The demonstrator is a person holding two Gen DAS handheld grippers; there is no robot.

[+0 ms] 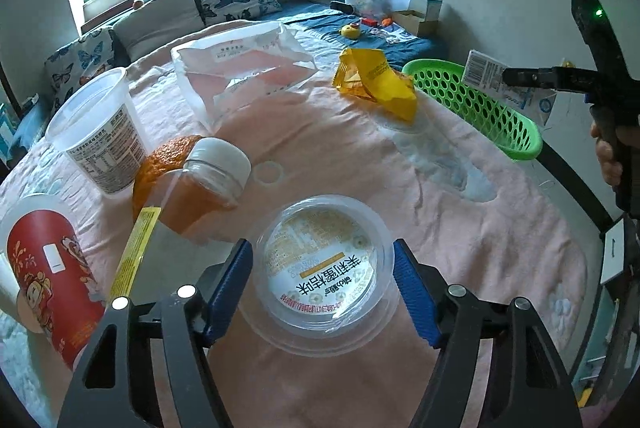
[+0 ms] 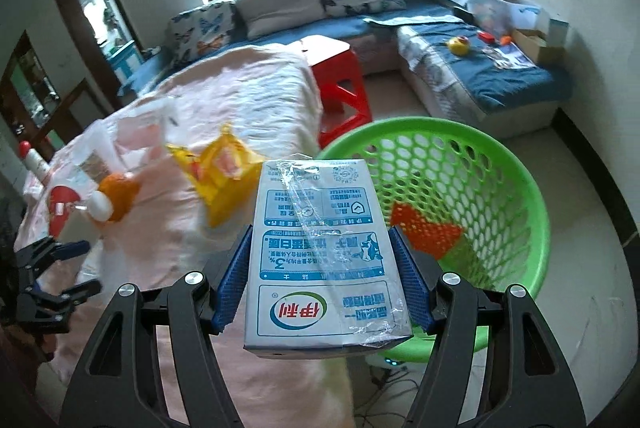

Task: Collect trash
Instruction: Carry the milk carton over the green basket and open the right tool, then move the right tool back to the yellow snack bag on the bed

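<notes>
My left gripper [image 1: 323, 288] is open, its blue pads on either side of a clear round plastic lid [image 1: 324, 270] lying on the pink cloth. My right gripper [image 2: 322, 280] is shut on a blue and white milk carton [image 2: 320, 252] and holds it in the air beside the rim of the green basket [image 2: 516, 195]. The carton [image 1: 486, 71] and basket [image 1: 476, 107] also show at the right of the left wrist view. The basket hangs off the table's right edge.
On the pink cloth [image 1: 340, 163] lie a yellow wrapper [image 1: 380, 81], a clear plastic bag [image 1: 240, 75], a white tub [image 1: 100, 131], an orange peel [image 1: 160, 167] with a capped jar [image 1: 216, 167], and a red cup [image 1: 52, 268]. A red stool [image 2: 340, 83] and blue sofa [image 2: 480, 67] stand behind.
</notes>
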